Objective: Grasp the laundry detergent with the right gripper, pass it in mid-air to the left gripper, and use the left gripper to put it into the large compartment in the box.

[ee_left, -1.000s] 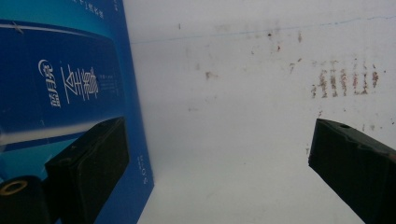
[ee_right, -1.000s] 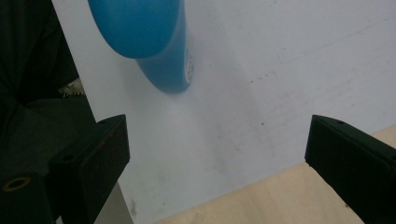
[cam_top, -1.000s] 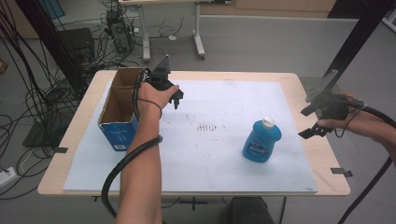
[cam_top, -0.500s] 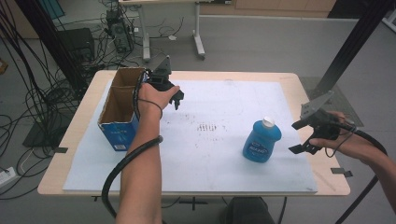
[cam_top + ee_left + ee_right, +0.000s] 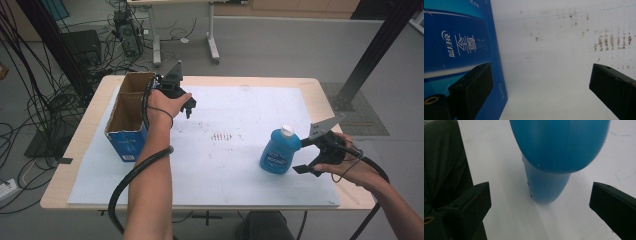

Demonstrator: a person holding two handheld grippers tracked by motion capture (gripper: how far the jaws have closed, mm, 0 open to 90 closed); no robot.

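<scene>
A blue bottle (image 5: pixel 280 152) with a white cap stands upright on the white sheet at the right. My right gripper (image 5: pixel 302 156) is just to its right, low over the sheet and pointing at it. Its jaws have just been opening and stand wide apart. In the right gripper view the bottle (image 5: pixel 559 145) looms close ahead of the right gripper (image 5: pixel 540 202), and no pad touches it. My left gripper (image 5: pixel 189 107) hangs open beside an open blue cardboard box (image 5: pixel 127 115). In the left gripper view the left gripper (image 5: pixel 541 85) is empty, with the box (image 5: pixel 456 42) next to one jaw.
A white sheet (image 5: pixel 225 170) covers most of the wooden table, with a patch of dark stains (image 5: pixel 222 136) at its middle. A black cable trails from each gripper. Beyond the table are another table's legs (image 5: pixel 212 45) and cables on the floor.
My right hand has come down and moved left, closing in on the blue bottle from its right. The left hand has stayed beside the box.
</scene>
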